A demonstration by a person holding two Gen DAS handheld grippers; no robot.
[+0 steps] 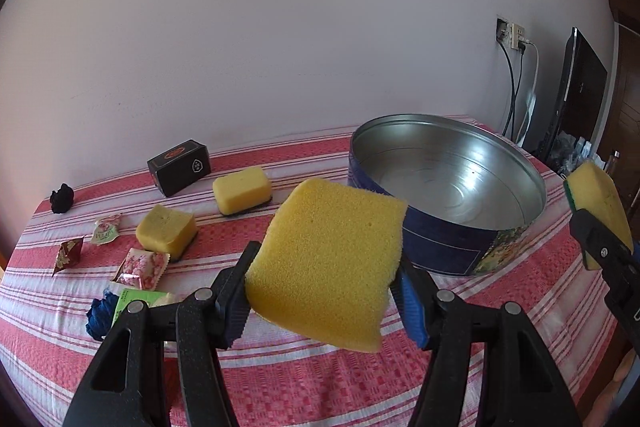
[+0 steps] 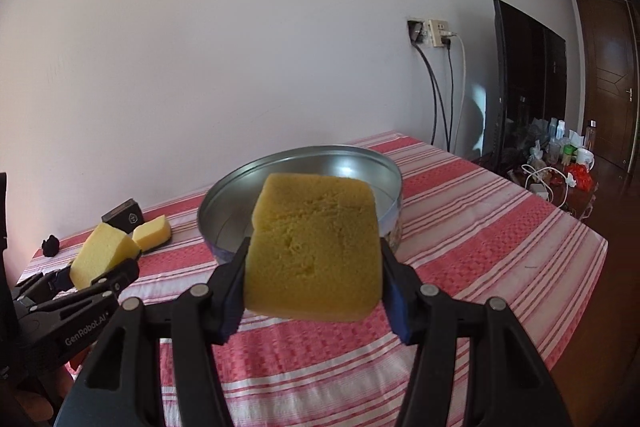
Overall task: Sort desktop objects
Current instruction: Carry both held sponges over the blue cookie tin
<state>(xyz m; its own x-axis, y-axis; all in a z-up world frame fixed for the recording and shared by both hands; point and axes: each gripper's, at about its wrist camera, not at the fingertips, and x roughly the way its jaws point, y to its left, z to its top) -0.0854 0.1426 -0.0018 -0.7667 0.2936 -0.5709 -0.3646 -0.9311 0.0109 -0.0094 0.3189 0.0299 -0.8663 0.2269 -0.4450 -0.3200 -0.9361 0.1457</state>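
Observation:
My left gripper is shut on a yellow sponge, held above the striped cloth just left of the round metal tin. My right gripper is shut on a darker yellow sponge, held in front of the tin, which shows nothing inside. In the left wrist view the right gripper's sponge, with a green backing, shows at the right edge. Two more sponges lie on the table to the left.
A black box, a small black lump, candy wrappers, a green packet and a blue cloth lie at the left. A dark screen and a cluttered side table stand to the right.

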